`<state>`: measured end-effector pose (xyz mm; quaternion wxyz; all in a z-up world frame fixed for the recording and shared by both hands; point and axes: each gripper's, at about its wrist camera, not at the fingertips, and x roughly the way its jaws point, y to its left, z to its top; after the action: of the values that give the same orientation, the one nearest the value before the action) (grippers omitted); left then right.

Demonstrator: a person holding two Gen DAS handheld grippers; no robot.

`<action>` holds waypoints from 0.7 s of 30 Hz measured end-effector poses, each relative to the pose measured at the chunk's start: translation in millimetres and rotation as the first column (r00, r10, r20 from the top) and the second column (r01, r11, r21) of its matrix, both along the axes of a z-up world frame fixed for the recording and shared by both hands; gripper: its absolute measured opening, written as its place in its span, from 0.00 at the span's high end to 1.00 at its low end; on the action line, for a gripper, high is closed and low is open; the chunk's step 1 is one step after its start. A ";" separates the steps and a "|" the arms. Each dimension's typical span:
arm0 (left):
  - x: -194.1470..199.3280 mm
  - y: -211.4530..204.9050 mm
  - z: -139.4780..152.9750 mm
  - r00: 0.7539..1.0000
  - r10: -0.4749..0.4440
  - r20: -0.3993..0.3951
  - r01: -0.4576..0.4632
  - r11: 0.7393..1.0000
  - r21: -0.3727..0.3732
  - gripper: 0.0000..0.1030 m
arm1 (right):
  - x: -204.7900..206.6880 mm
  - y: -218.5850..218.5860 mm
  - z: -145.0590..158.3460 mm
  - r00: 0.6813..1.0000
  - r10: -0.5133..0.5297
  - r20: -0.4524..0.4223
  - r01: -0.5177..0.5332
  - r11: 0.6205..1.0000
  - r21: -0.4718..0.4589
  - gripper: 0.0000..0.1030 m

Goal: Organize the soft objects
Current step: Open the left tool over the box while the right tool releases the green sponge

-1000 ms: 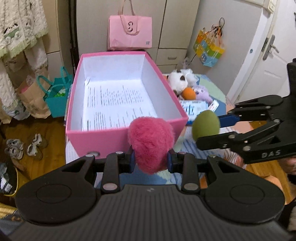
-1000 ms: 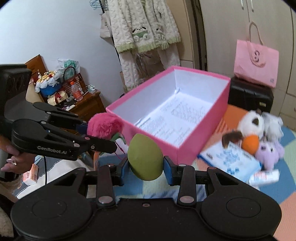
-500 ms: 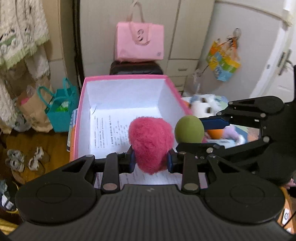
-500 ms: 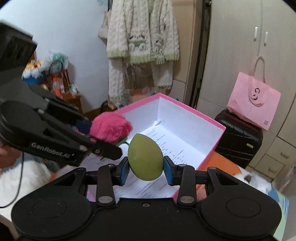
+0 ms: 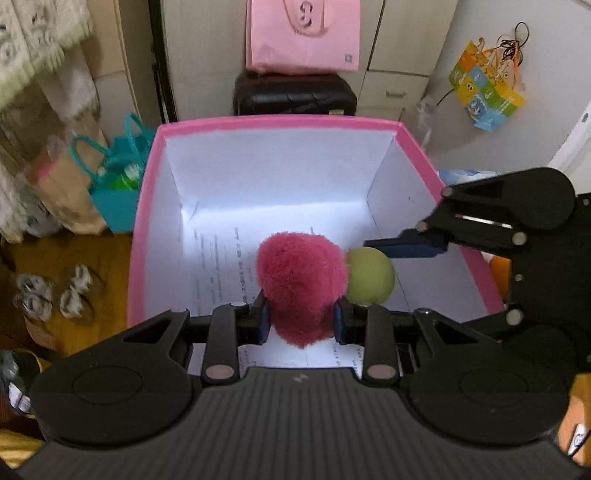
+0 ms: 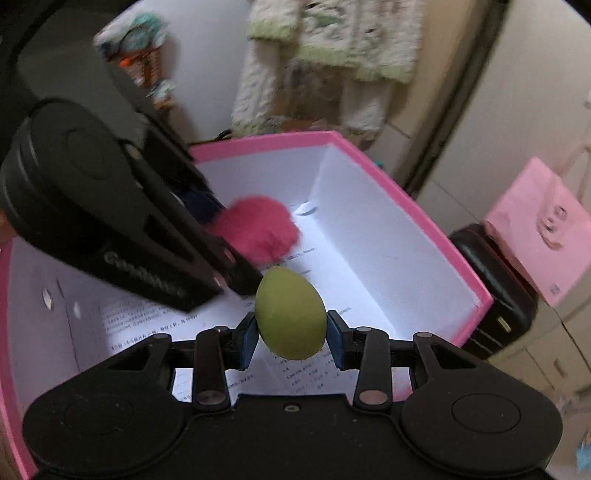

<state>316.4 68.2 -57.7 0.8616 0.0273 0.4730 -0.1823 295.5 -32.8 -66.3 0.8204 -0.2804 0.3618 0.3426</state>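
Observation:
My left gripper [image 5: 300, 319] is shut on a fuzzy pink ball [image 5: 301, 286], held above the inside of a pink box [image 5: 140, 236] with white walls and a printed sheet on its bottom. My right gripper [image 6: 290, 339] is shut on a smooth green egg-shaped soft toy [image 6: 290, 317], also over the box [image 6: 424, 225]. In the left wrist view the green toy [image 5: 371, 276] sits just right of the pink ball, with the right gripper [image 5: 373, 275] reaching in from the right. In the right wrist view the pink ball [image 6: 258, 229] hangs beyond the green toy, in the left gripper [image 6: 242, 245].
Behind the box stand a black case [image 5: 295, 94] and a pink paper bag [image 5: 303, 35]. A teal bag [image 5: 118, 184] and a brown paper bag [image 5: 62, 192] sit left of the box on the wooden floor, with slippers [image 5: 55, 291]. Knitted clothes [image 6: 332, 44] hang behind.
Both grippers have moved forward and down from in front of the box to over its inside, each keeping its toy. The right gripper has rolled.

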 end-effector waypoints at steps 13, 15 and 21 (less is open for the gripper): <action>15.9 0.6 -19.2 0.997 0.027 -0.078 -0.024 0.999 0.042 0.66 | 25.1 0.2 -11.8 0.996 0.021 -0.082 -0.024 0.999 -0.039 0.50; 13.6 -0.4 -18.6 0.997 0.011 -0.076 -0.008 0.999 0.039 0.63 | 23.1 -3.2 -11.4 0.995 0.019 -0.096 -0.021 1.000 -0.019 0.43; 0.1 1.1 -1.6 1.000 0.010 -0.018 -0.009 0.999 0.033 0.47 | 18.0 -3.7 -4.7 0.998 0.001 -0.065 0.000 1.000 0.008 0.34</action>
<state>316.4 69.2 -59.3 0.8575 0.0376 0.4840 -0.1706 313.5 -36.6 -71.0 0.8092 -0.2661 0.3870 0.3531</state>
